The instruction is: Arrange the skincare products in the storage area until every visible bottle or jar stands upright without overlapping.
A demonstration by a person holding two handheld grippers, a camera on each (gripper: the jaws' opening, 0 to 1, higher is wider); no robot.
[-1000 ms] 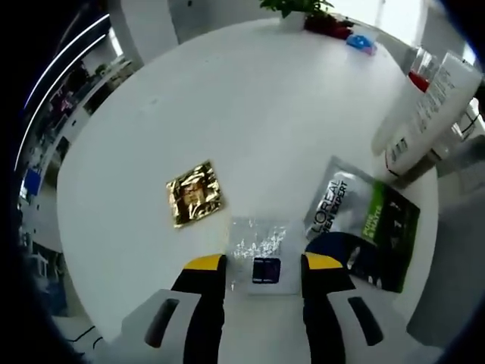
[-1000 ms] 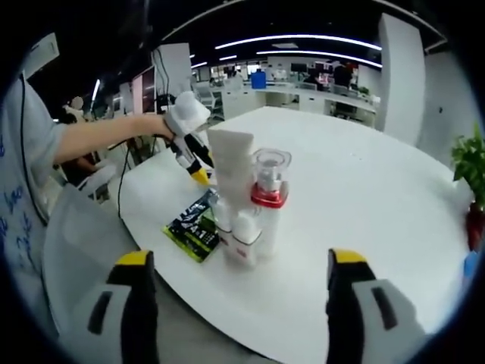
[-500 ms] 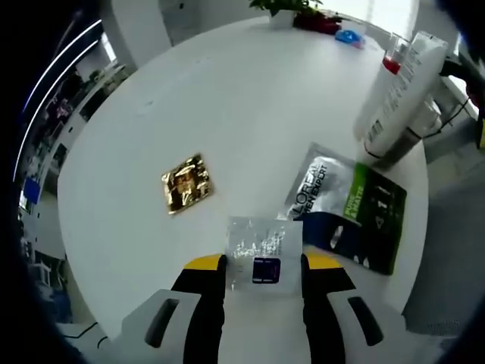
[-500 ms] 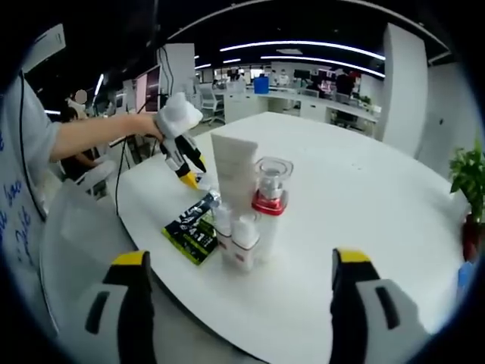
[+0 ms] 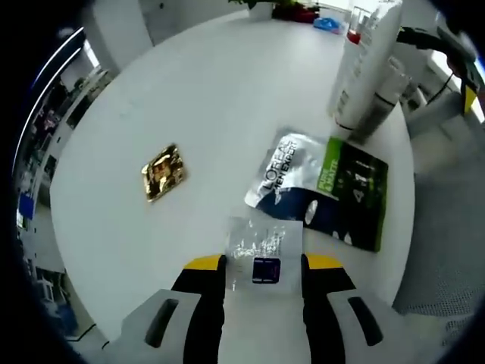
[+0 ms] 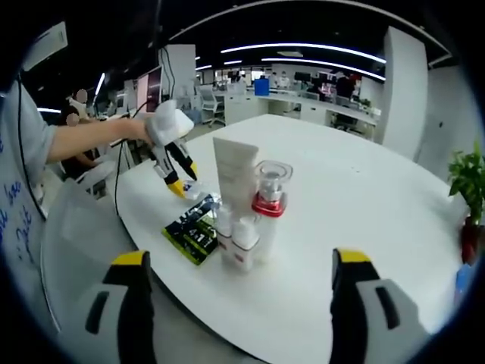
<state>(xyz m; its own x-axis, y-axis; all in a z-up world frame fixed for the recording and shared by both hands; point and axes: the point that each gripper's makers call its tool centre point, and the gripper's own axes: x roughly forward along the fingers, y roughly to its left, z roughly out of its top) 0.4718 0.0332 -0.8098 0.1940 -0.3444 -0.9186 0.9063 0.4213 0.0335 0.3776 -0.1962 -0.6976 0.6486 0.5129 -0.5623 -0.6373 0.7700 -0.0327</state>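
Since a second ago the left gripper (image 5: pixel 260 267) has lifted back from the tabletop (image 5: pixel 227 91) with the clear sachet (image 5: pixel 261 250) clamped between its jaws, so the flat things below look smaller and sit further up in the left gripper view. Whether the sachet's far edge is off the surface I cannot tell.

Furthest left in that view lies the gold foil packet (image 5: pixel 162 171), flat and alone on bare white, well apart from everything else. Next comes the silver, green and black L'Oreal pouch (image 5: pixel 322 196), also flat, near the tabletop's edge; its far corner reaches almost to the foot of the white tube (image 5: pixel 365 64), which stands upright beside a red-collared pump bottle (image 5: pixel 353 33).

In the right gripper view the same group is in the middle of the tabletop's near side: the tube on its cap, the pump bottle just beside it and two small white bottles (image 6: pixel 236 241) in front, all upright and touching or nearly so, with the pouch flat to their left. That looks like the upright set being gathered in one spot, with the flat packets not yet dealt with. The right gripper (image 6: pixel 239 303) hangs back with its jaws wide apart, holding nothing, probably waiting its turn.
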